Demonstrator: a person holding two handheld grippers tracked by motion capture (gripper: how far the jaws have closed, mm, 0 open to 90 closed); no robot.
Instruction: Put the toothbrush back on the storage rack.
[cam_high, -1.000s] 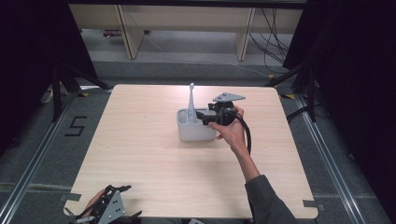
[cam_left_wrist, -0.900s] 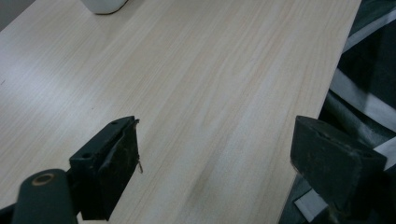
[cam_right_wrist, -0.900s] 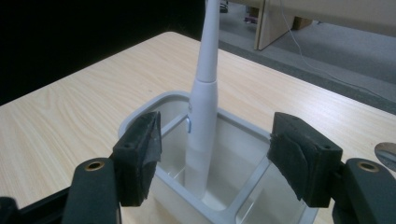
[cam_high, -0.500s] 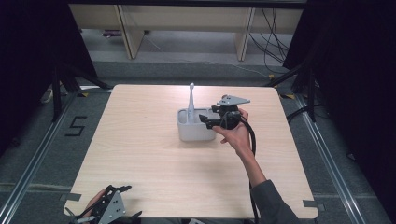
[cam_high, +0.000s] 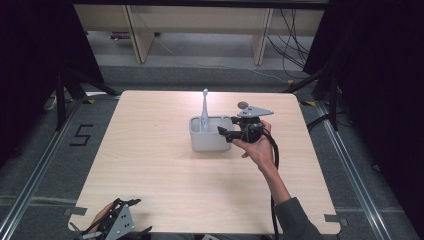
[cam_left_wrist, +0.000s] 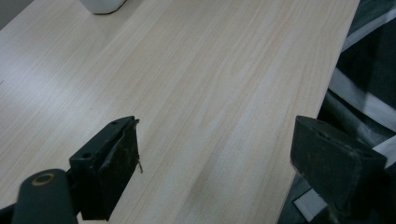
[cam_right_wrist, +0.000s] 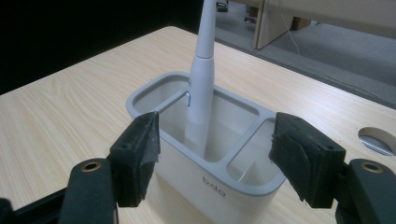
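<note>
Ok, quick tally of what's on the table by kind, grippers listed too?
Electric toothbrush, white, standing in the holder: 1
Holder, white with grey rim, three compartments: 1
Grippers: 2, left gripper at the table's near edge, right gripper by the holder
Total: 4

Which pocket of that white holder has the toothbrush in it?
The large middle compartment of the holder holds the upright toothbrush. The narrow pockets on either side of it hold nothing.
</note>
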